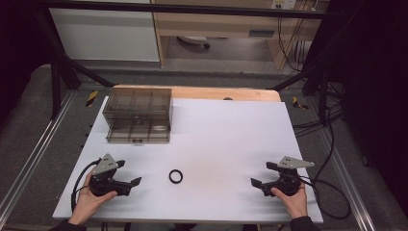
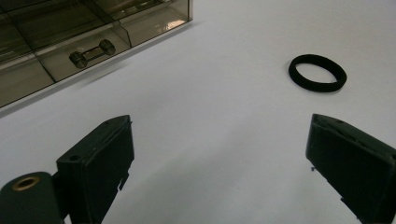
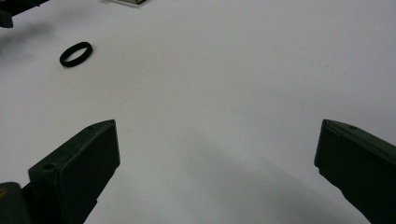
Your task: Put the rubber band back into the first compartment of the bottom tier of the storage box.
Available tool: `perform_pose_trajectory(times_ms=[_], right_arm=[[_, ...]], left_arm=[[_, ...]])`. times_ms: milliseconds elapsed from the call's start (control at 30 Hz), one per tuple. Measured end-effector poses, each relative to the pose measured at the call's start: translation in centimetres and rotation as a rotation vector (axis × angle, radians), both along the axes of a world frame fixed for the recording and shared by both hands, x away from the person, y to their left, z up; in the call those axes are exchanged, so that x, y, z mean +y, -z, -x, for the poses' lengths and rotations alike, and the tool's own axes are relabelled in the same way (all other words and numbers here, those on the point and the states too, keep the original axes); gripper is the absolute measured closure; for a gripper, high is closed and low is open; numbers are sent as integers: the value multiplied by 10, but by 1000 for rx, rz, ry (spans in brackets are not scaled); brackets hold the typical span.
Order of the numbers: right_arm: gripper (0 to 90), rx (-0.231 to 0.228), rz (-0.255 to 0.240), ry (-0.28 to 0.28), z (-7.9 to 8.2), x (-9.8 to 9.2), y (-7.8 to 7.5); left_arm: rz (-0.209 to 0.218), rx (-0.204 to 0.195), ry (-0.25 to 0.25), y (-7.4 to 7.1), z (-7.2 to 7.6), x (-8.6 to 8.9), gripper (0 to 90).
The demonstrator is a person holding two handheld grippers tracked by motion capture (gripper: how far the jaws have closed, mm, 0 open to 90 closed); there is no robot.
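Note:
A small black ring [image 1: 175,176] lies flat on the white table top [image 1: 221,139], near the front and between the two hands. My left gripper [image 1: 128,173] rests low at the front left, jaws wide open and empty. Ahead and to the right of its jaws lies the ring [image 2: 317,73]. At the front right my right gripper [image 1: 261,174] is held the same way, open with nothing between its jaws. From it the ring [image 3: 75,54] shows far off at the upper left.
A smoky clear drawer box [image 1: 138,115] stands at the back left of the table; a small metal handle [image 2: 92,52] sits on its lower drawer front. Cables trail off the table's right side [image 1: 327,144]. Metal frame rails run along both sides.

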State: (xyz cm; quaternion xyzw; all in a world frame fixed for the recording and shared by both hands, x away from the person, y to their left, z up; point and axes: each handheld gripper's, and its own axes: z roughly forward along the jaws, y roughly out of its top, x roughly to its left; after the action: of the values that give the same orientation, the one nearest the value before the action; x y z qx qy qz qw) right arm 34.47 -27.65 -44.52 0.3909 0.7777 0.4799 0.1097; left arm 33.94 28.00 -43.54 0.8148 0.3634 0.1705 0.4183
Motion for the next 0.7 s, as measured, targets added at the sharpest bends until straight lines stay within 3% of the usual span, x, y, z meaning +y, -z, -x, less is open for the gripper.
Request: perform_pose_trajectory(times_ms=[700], right_arm=[[7, -2, 2, -1, 0, 0, 0]], left_arm=[[-15, 14, 10, 0, -2, -16, 78]])
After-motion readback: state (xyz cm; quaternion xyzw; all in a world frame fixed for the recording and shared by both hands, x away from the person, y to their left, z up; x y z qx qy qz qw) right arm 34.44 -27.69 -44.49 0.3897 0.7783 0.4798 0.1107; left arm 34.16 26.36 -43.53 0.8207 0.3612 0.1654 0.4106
